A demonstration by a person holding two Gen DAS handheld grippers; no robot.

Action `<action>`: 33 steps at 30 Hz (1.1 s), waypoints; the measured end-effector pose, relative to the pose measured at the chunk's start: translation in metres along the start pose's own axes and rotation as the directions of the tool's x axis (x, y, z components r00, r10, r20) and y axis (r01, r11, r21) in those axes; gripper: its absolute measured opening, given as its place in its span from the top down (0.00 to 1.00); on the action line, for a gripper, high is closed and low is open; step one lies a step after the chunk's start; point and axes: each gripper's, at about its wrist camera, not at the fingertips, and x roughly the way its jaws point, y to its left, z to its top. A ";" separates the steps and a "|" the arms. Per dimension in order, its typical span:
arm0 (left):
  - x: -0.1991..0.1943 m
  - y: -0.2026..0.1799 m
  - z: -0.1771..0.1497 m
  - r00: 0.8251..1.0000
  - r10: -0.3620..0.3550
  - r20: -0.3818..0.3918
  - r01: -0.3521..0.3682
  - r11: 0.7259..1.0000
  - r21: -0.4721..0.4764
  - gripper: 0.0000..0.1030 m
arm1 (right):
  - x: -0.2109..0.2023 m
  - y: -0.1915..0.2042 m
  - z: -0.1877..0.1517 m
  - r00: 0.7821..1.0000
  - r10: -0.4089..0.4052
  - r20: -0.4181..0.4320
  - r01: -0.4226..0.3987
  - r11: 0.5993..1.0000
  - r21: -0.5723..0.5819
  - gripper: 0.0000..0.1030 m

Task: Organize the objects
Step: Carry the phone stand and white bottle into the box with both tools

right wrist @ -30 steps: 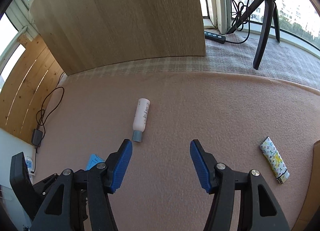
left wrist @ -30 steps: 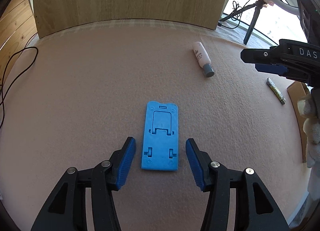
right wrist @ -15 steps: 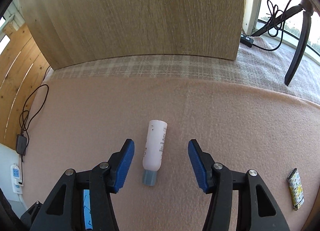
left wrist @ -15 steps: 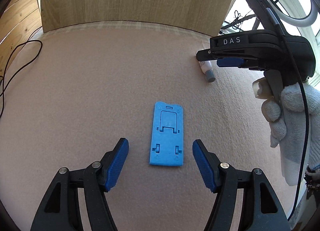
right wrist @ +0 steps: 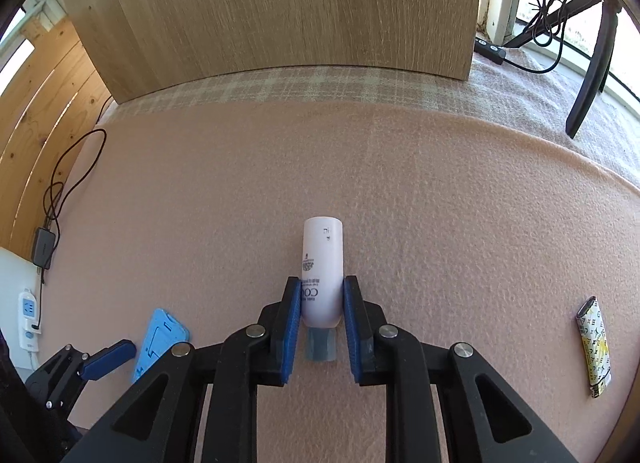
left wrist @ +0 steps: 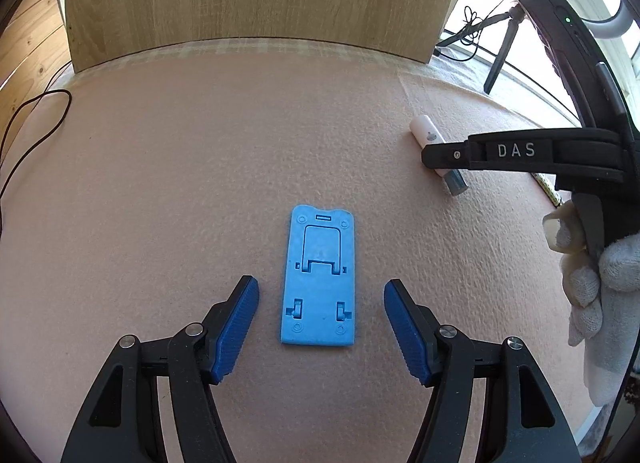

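The right hand-held gripper has been brought down & closed since approx. half a sec. ago: its blue pads, then wide apart either side of the pale pink cylindrical plastic bottle w/ grey cap, are now being pressed against the bottle's lower body, just above the cap. The bottle is still lying on the pink felt-covered surface, not yet lifted; judged, the grasp step is being completed & a lift is being set up. The left hand-held gripper is being held wide apart, nothing touched, w/ the flat blue rectangular plastic phone stand lying between its pads on the surface. A small patterned yellow-white lighter is being left well apart, to the right.
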 end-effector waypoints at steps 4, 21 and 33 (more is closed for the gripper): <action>0.001 -0.006 0.000 1.000 0.021 0.002 -0.021 1.000 0.015 0.40 | -0.014 -0.006 -0.026 1.000 0.012 -0.011 -0.012 1.000 -0.007 0.82; -0.008 -0.052 -0.035 1.000 -0.010 -0.011 0.011 0.998 0.063 0.62 | -0.070 -0.049 -0.143 1.000 0.013 0.004 -0.013 1.000 0.029 0.82; -0.021 -0.151 -0.092 0.993 -0.109 -0.044 0.114 0.983 0.143 0.62 | -0.110 -0.092 -0.203 0.999 -0.019 0.047 0.015 0.996 0.085 0.82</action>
